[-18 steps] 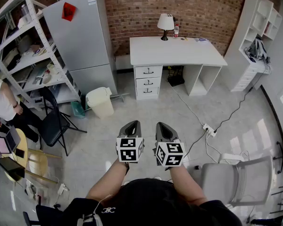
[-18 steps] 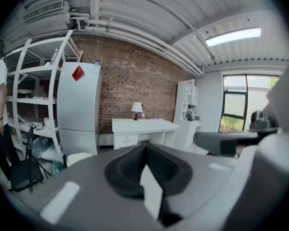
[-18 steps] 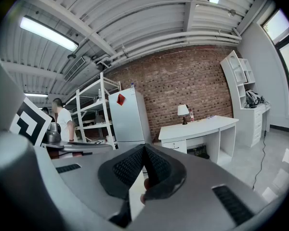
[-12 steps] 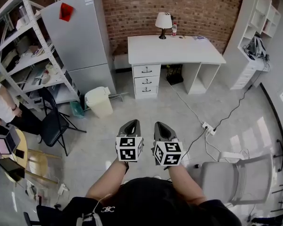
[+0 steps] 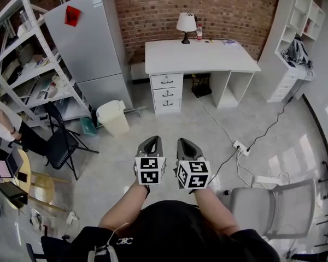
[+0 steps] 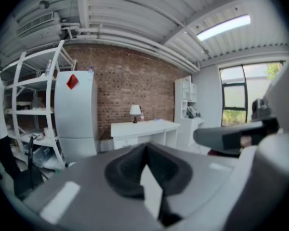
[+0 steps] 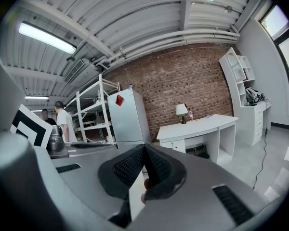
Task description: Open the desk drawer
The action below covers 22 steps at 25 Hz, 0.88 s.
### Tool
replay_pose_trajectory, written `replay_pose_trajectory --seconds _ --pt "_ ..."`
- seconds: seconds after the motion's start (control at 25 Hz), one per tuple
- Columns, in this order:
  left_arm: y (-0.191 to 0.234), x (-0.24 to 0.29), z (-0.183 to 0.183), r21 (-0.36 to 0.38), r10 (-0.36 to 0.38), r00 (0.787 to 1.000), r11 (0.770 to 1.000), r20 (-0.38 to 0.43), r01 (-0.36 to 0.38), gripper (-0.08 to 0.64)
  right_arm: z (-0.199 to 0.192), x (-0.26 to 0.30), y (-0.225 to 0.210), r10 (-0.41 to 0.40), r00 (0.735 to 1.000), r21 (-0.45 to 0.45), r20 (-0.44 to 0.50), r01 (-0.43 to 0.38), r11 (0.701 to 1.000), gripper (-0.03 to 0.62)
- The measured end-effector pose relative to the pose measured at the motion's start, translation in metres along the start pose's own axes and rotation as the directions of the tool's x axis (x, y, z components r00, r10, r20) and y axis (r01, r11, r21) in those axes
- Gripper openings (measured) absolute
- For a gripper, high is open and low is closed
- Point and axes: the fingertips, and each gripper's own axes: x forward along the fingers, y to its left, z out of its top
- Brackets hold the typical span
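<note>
- The drawer stack (image 5: 167, 93), three fronts each with a dark handle, is built into the left pedestal of the white desk (image 5: 199, 56). The desk is set against the brick wall (image 5: 208, 4). All three fronts are seen flush, so nothing is judged to be opened yet.
- A table lamp (image 5: 185, 23) is stood at the back of the desktop, well clear of the drawers.
- A wide stretch of floor (image 5: 169, 130) lies between desk and person, so an approach is judged to be needed first. A waste bin (image 5: 113, 118) and a power strip (image 5: 241, 148) are found to either side of that path.
- The left gripper (image 5: 151, 142) and right gripper (image 5: 186, 142) are held side by side near the body and aimed towards the desk. Each has its jaws pressed together on nothing, presumably a carrying posture, since no handle is within reach.
</note>
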Motion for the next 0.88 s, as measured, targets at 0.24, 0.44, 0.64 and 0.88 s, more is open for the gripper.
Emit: replay_pose_trajectory --seconds 0.24,0.44,0.64,0.88 --pt "-0.029 0.010 0.004 0.006 0.011 1.000 1.000 -0.007 -0.011 -0.002 0.002 -0.002 -0.029 0.007 1.000 -0.042 0.001 -0.007 0.999 -0.005" --pt "-0.047 0.021 -0.011 -0.021 0.013 0.999 1.000 -0.050 -0.014 -0.002 -0.007 -0.002 -0.053 0.013 0.999 0.016 -0.034 -0.012 1.000 -0.005" --pt "-0.051 0.035 -0.017 -0.086 -0.023 0.998 0.996 -0.064 0.017 -0.002 -0.014 0.007 -0.060 0.043 0.998 0.012 -0.050 -0.042 0.999 -0.005" --pt "-0.038 0.066 -0.018 -0.098 -0.018 0.998 0.995 -0.063 0.011 -0.002 -0.018 0.036 -0.068 0.055 0.996 -0.016 -0.075 -0.057 0.998 -0.005"
